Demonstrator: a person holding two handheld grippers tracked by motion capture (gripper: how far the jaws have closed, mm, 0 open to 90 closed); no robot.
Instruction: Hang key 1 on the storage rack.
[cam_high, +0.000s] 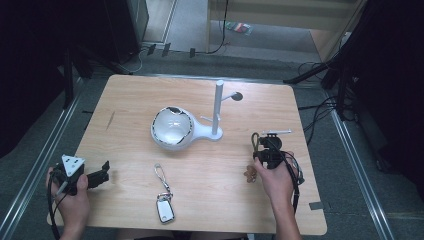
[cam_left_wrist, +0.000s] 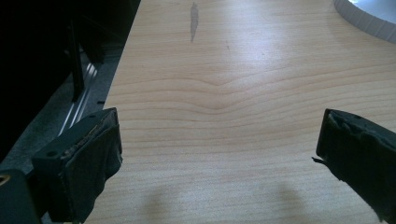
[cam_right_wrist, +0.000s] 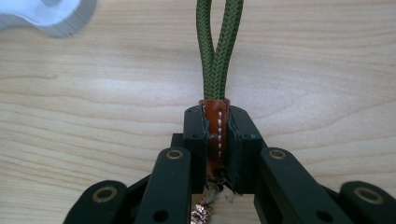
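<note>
Overhead light falls evenly on the worktop (cam_high: 210, 165), with dark surroundings from 9 to 3 o'clock. Soft glare streaks the wood; close views blur slightly at the edges.

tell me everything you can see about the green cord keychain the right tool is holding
The green cord keychain is a loop of olive braided cord, its two strands running side by side into a brown leather sleeve with white stitching. The right tool is shut on that sleeve, jaws pressing both sides. Frayed, coppery bits show under the sleeve. In the high view the loop sticks up past the tool, over the wooden table's right side, and a brownish piece hangs by the hand.
</note>
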